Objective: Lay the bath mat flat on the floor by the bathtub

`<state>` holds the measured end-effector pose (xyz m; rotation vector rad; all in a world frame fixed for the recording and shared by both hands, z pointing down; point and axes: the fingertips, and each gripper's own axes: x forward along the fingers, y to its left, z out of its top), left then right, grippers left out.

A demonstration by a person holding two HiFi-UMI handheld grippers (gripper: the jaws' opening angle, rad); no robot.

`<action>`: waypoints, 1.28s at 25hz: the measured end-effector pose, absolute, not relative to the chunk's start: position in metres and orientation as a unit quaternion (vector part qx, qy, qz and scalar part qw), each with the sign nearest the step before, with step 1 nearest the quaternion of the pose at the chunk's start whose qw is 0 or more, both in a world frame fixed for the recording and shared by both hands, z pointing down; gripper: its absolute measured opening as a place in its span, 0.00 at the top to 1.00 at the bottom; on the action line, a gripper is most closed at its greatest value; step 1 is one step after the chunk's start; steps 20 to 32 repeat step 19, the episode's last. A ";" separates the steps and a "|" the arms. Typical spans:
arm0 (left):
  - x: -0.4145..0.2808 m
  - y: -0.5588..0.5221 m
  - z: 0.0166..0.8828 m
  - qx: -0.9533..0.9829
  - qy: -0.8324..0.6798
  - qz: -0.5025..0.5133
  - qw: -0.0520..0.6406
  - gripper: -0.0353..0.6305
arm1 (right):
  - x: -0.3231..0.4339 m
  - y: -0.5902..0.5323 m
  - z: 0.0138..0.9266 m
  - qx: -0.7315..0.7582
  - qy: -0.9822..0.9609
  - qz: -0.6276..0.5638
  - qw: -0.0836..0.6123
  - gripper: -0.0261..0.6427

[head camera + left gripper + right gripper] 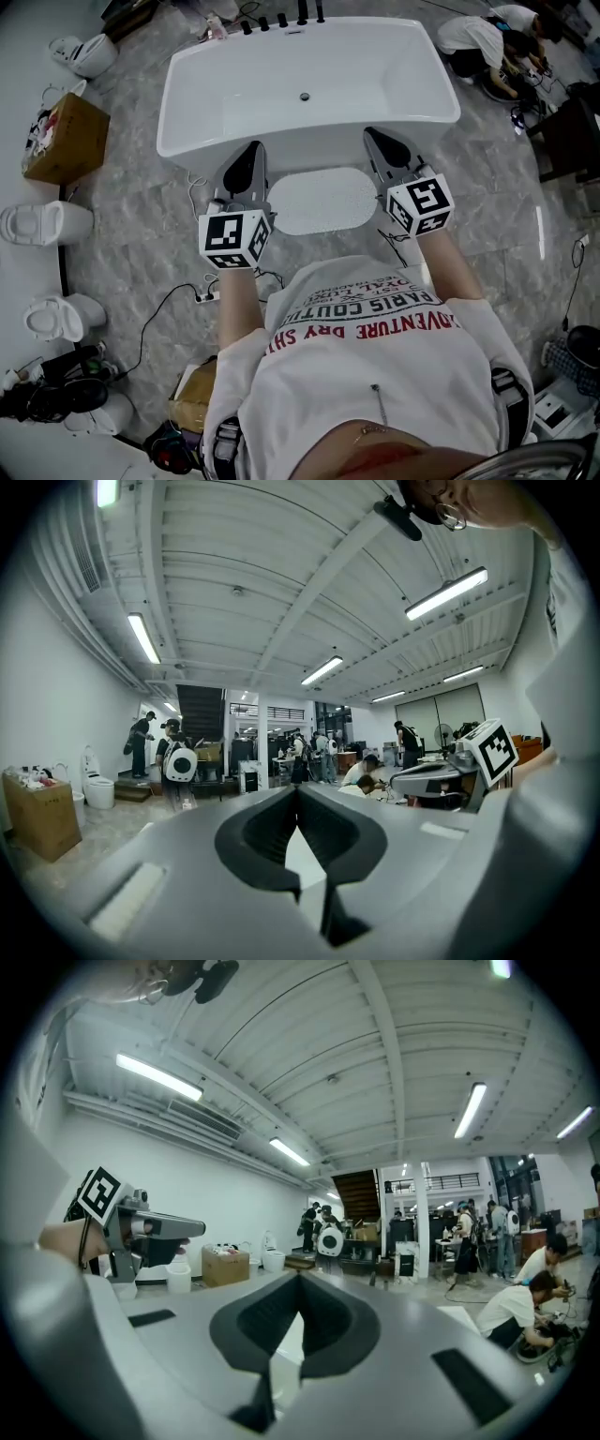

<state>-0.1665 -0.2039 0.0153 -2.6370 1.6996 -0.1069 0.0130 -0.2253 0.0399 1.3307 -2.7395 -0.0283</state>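
A white bath mat (pixel 323 200) lies flat on the grey marble floor, right in front of the white bathtub (pixel 187 103). Both grippers are held up level above the mat's two ends, pointing toward the tub. My left gripper (pixel 255 150) is shut with nothing in it; in the left gripper view its jaws (pixel 298 797) meet tip to tip. My right gripper (pixel 372 136) is shut and empty too, its jaws (pixel 300 1281) closed together in the right gripper view. Each gripper camera looks out across the room, so neither shows the mat.
A cardboard box (pixel 64 139) and several white toilets (pixel 47 223) stand along the left. A power strip with cables (pixel 208 294) lies on the floor near my left arm. A person (pixel 483 42) crouches at the back right. Black taps (pixel 281 21) line the tub's far rim.
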 end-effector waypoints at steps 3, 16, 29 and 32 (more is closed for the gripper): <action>-0.162 -0.203 0.017 -0.842 0.538 -0.038 0.004 0.93 | 0.018 -0.225 0.042 0.440 -0.896 -0.006 0.049 0.95; -0.157 -0.192 0.025 -0.846 0.531 -0.046 -0.004 0.93 | 0.016 -0.213 0.041 0.431 -0.901 -0.011 0.046 0.95; -0.162 -0.188 0.028 -0.845 0.534 -0.045 -0.007 0.93 | 0.012 -0.208 0.042 0.429 -0.902 -0.014 0.043 0.95; -0.162 -0.188 0.028 -0.845 0.534 -0.045 -0.007 0.93 | 0.012 -0.208 0.042 0.429 -0.902 -0.014 0.043 0.95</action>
